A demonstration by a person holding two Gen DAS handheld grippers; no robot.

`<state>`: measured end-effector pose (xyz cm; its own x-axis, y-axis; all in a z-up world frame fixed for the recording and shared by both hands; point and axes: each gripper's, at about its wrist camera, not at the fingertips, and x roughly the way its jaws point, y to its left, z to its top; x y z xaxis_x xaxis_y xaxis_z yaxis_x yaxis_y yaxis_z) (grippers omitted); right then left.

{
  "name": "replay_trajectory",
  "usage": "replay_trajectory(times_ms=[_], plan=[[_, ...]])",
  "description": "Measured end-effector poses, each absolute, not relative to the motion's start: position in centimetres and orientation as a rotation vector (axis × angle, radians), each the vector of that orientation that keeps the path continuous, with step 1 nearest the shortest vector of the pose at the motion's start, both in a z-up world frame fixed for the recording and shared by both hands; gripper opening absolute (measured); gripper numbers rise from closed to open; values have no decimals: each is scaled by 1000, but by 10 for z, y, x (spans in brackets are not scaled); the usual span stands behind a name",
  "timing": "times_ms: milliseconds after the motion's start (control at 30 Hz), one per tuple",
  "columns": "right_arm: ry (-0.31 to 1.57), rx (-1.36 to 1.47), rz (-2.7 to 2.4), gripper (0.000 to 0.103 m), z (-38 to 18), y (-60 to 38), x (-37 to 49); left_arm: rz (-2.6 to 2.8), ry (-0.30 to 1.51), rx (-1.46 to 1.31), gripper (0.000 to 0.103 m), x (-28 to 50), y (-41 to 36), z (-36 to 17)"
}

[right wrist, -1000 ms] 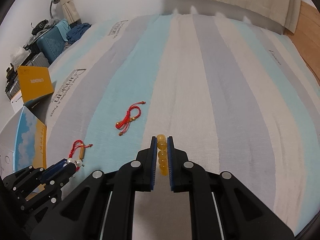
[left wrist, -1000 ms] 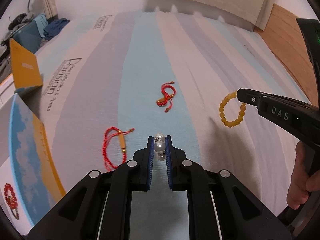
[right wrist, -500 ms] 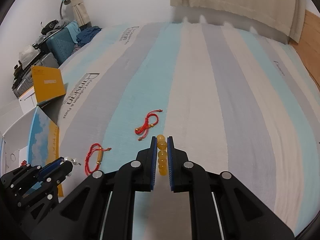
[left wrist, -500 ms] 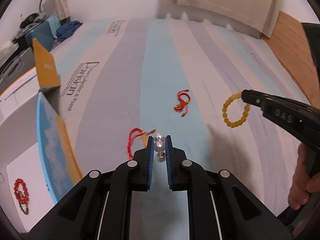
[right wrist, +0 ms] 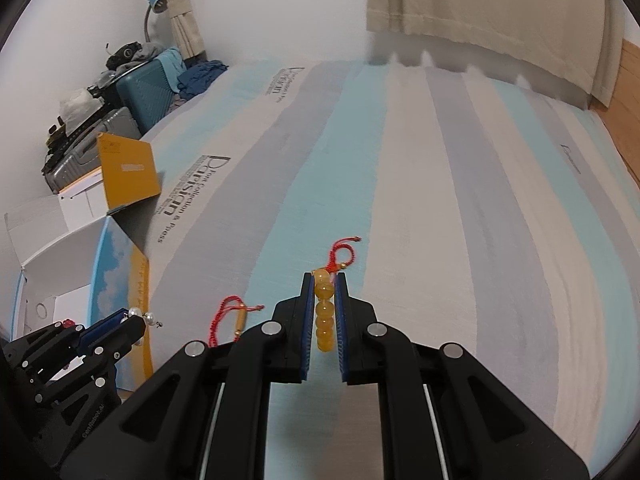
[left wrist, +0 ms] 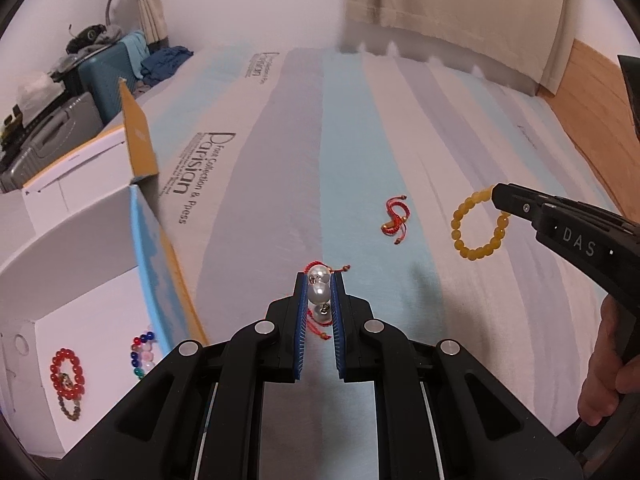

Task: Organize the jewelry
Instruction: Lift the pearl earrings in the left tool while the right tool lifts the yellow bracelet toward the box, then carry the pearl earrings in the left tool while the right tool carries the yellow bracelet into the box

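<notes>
Left wrist view: left gripper pinches the pearl piece, and the open box sits just to its left. Farther right, the right gripper grips the amber bracelet, so left goes first, I'd guess.

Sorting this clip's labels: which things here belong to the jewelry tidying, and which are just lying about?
Job: pearl piece in left gripper; yellow bead bracelet in right gripper; two red cord bracelets on the bed; white box holding bead bracelets.
Lying about: suitcases, lamp, curtain.
</notes>
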<state>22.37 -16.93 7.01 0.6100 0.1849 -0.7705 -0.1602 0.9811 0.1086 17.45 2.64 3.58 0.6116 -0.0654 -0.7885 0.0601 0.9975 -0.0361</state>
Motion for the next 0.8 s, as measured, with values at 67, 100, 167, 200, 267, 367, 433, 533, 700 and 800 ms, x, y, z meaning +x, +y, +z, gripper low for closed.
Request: replay_trajectory(times_ms=[67, 100, 167, 200, 267, 367, 433, 533, 700, 800], plan=[[888, 26, 210, 9, 73, -164, 222, -69, 902, -8, 11, 171, 31, 40], [886, 24, 215, 9, 74, -161, 221, -65, 898, -8, 11, 169, 34, 42], [880, 18, 228, 9, 77, -154, 219, -58, 889, -9, 11, 166, 39, 46], [877, 15, 234, 9, 79, -151, 219, -55, 887, -11, 11, 164, 42, 48], [871, 9, 249, 9, 82, -143, 217, -50, 890, -21, 11, 163, 48, 50], [859, 3, 273, 9, 88, -131, 214, -27, 892, -36, 11, 161, 61, 52], [851, 2, 286, 9, 91, -124, 212, -12, 891, -42, 11, 158, 69, 54], [839, -10, 311, 9, 96, -109, 208, 8, 883, -44, 11, 152, 82, 59], [826, -24, 353, 9, 102, -83, 200, 50, 871, -58, 11, 140, 107, 67], [816, -25, 381, 9, 106, -67, 196, 75, 872, -67, 11, 136, 121, 68]])
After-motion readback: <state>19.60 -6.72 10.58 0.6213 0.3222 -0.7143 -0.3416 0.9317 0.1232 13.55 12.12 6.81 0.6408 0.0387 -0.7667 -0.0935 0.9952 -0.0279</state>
